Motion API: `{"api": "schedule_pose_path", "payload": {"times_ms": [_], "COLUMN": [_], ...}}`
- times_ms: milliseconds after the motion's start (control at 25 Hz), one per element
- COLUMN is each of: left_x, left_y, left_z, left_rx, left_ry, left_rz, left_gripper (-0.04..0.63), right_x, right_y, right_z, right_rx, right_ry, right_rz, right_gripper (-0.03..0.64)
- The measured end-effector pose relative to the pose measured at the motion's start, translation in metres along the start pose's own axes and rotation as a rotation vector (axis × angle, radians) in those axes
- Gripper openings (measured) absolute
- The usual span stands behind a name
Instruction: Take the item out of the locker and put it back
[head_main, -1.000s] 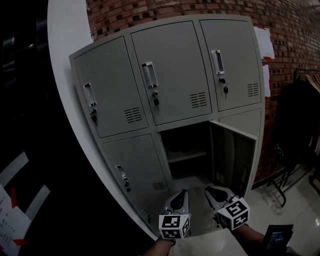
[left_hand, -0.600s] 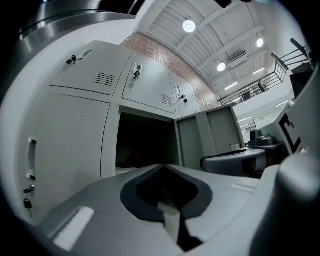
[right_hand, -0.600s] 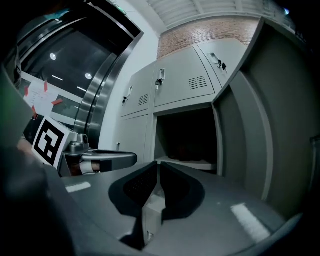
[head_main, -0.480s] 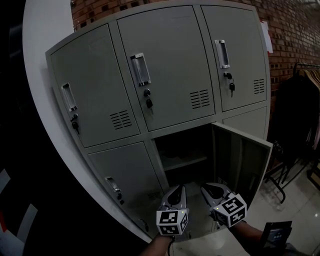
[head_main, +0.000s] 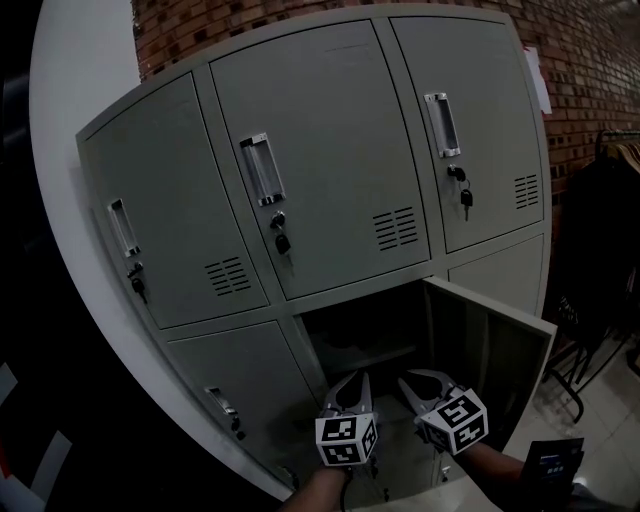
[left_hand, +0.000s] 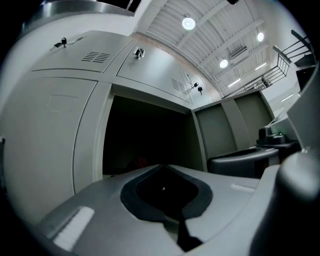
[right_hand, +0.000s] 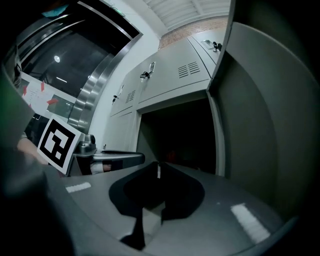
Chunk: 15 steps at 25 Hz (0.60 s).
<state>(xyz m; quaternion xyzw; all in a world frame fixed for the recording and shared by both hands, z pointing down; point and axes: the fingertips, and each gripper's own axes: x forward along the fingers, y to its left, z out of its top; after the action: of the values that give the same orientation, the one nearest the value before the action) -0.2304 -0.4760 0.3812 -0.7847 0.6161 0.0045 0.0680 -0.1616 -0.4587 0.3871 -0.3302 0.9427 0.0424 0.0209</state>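
Three cameras, all trained on one open locker compartment.

The head view looks from head height, close in, forward and steeply down at the locker bank (head_main: 330, 150). The open compartment (head_main: 365, 325) lies at 6 o'clock, with the left gripper (head_main: 352, 378) and right gripper (head_main: 412, 380) just below it. The left gripper view sits low and faces up along its own jaws into the open compartment (left_hand: 145, 135) at 12 o'clock, with the right gripper at 3 o'clock. The right gripper view does likewise, with the open compartment (right_hand: 180, 135) at 12 o'clock, the open door (right_hand: 260, 110) close by at 2 o'clock, and the left gripper at 9 o'clock. All three views share that opening.
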Motion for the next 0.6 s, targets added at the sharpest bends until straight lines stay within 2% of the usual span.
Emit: {"api": "schedule_pose_path", "payload": {"times_ms": [400,480,600], "left_x": [0.072,0.087,0.107], "left_y": [0.041,0.044,0.048], "left_z": [0.010,0.010,0.005], "left_rx": [0.063,0.081,0.106], "left_ry": [0.048,0.085,0.137], "left_rz": [0.119,0.108,0.101], "left_gripper": [0.011,0.127,0.234], "right_x": [0.018,0.018,0.016], "right_y": [-0.015,-0.018,-0.024], "right_z": [0.001,0.001,-0.001], "right_rx": [-0.002,0.001,0.012], "right_ry": [-0.009,-0.008,-0.006], "right_rz": [0.015,0.012,0.008], "right_gripper": [0.008,0.008,0.008]}}
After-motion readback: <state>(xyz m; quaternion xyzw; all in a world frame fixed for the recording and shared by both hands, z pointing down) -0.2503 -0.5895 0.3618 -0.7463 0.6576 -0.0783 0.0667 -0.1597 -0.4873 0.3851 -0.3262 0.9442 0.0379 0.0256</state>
